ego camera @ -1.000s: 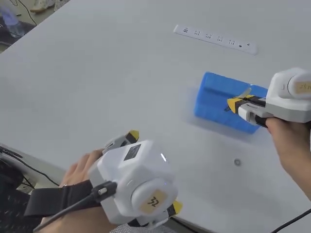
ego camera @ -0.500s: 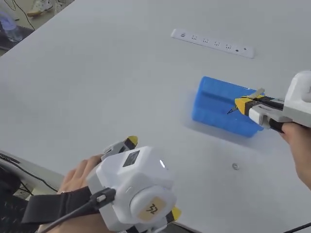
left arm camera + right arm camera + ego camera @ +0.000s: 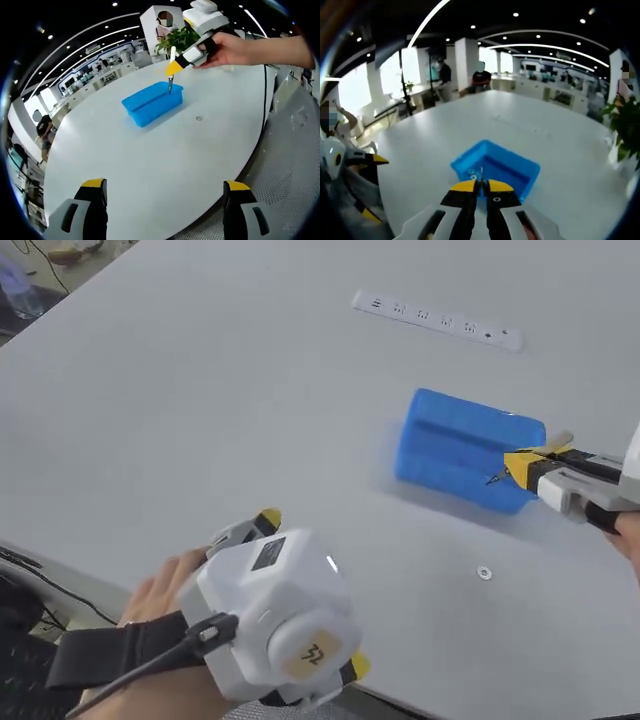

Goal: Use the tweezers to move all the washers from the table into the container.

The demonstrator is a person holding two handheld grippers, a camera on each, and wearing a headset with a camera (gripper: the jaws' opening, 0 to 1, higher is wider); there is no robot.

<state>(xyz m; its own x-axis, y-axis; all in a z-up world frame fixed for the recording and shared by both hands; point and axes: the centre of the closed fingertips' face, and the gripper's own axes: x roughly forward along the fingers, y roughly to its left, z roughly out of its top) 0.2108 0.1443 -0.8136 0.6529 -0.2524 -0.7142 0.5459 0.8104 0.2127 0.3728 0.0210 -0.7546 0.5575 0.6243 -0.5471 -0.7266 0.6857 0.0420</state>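
The washer (image 3: 484, 572) lies flat on the bare bench (image 3: 200, 390), well apart from the blue container (image 3: 450, 440) and on the near side of it. The tweezers (image 3: 500, 476) are held in the right gripper (image 3: 524, 466), whose jaws are pressed together on them. The point of the tweezers hangs over the container's near right edge. Whether anything is pinched at the point cannot be told.

The step in hand is judged to be the fetching of that washer. It would be done best if the tweezers were brought down steeply beside the washer, so that one tip can be slid under its rim or into its hole. The squeeze should be kept light and steady, since a thin flat ring is likely to skid or flip on a smooth top. The carry should be kept low. Release is best made well inside the container's walls, not over the rim.

The left gripper (image 3: 315, 593) is held at the near edge of the bench with its jaws spread and nothing between them.

Counted: one washer on the bench, one container, one pair of tweezers, two grippers and one power strip (image 3: 437, 320) at the far side. Small specks are seen on the container's floor in the right gripper view, too small to be counted.
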